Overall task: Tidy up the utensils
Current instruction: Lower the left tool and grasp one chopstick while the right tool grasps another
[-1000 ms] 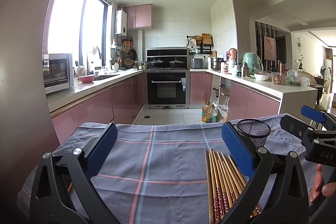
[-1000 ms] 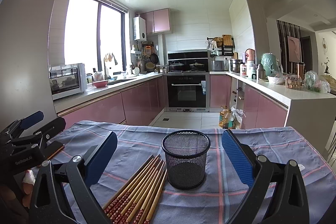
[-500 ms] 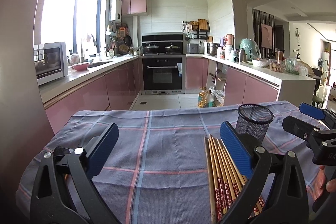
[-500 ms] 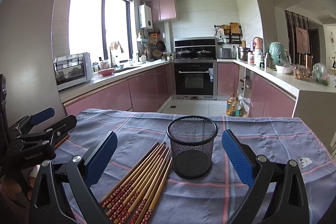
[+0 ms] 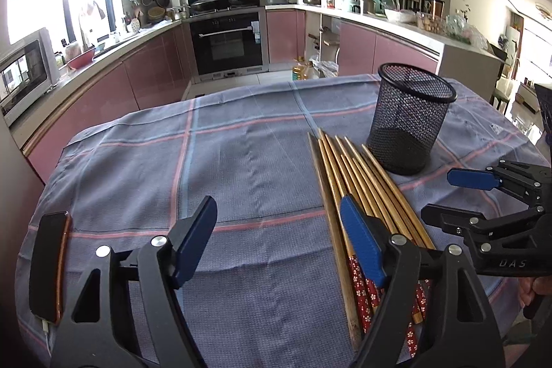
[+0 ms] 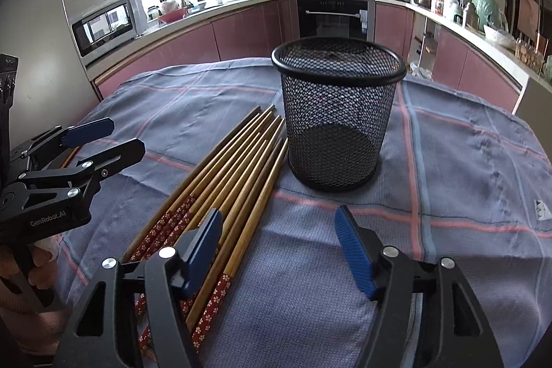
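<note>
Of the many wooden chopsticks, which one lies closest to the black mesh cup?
The rightmost wooden chopstick of the bundle as the right wrist view shows it. Its thin tip ends beside the base of the black mesh cup; the others lie farther left.

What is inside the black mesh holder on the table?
Nothing: the mesh holder stands empty, its bare base showing through the wire. The chopsticks lie beside it on the cloth.

Checked blue cloth (image 5: 241, 161) over table; phone (image 5: 46, 264) at left edge; oven (image 5: 229, 42) behind.
</note>
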Motion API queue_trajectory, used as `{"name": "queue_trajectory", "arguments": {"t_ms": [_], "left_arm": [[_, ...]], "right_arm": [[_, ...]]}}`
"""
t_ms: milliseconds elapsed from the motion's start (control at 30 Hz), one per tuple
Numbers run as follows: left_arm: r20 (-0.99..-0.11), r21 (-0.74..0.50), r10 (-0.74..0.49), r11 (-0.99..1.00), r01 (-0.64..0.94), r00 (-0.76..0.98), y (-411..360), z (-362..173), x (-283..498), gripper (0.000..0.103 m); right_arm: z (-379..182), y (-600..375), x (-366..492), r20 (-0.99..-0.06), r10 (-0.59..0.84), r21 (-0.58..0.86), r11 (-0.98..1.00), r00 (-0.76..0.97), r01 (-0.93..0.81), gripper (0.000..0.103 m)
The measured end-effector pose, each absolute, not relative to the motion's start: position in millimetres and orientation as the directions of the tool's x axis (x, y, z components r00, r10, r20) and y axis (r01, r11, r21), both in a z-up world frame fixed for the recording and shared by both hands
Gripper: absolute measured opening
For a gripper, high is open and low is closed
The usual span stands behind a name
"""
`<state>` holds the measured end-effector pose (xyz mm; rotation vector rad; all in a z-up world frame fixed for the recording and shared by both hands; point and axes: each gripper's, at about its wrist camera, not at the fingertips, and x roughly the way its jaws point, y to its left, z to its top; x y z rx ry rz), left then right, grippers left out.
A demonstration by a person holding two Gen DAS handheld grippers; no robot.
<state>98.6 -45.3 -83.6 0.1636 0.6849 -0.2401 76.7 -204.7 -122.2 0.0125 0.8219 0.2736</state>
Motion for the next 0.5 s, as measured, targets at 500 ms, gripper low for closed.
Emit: {"name": "queue_trajectory", "arguments": {"t_ms": [500], "left_arm": [[-0.767, 0.063, -0.183, 0.932, 0.356, 0.615, -65.8, -119.6, 132.0, 0.058]], "right_arm": [[-132.2, -204.7, 87.2, -0.776, 0.242, 0.112, 0.962, 0.583, -0.250, 0.042]]}}
